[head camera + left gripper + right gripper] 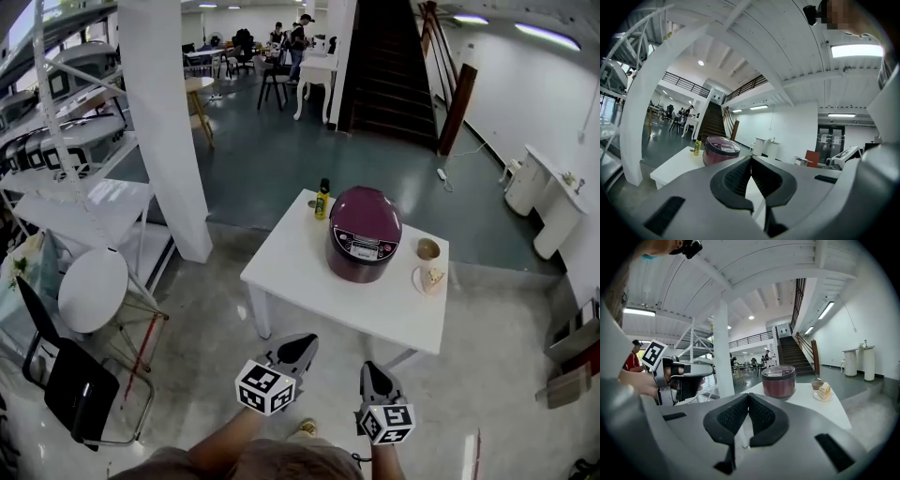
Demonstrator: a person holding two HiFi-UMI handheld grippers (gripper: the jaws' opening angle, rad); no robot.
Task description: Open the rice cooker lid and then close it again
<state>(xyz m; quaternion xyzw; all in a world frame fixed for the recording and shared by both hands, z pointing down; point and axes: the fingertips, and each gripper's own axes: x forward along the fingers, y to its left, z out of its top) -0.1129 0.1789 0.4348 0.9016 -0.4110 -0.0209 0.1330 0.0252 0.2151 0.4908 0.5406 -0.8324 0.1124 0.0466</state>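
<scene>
The rice cooker [364,234] stands far ahead, straight beyond our right gripper [373,372], right of our left gripper [300,343]; both claws are pinched together, empty.

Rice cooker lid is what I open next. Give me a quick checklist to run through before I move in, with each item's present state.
1. Lid down on the rice cooker, ready to open: ok.
2. Left claw empty: ok, shut with nothing between the jaws.
3. Right claw empty: ok, shut with nothing between the jaws.
4. Claws at the cooker: not ok, both are short of the table's near edge.
5. Room around the cooker: ok, the bottle behind it and the cup and cake plate beside it stand apart from it.
6. Lid release located: cannot tell, too small to make out.
</scene>
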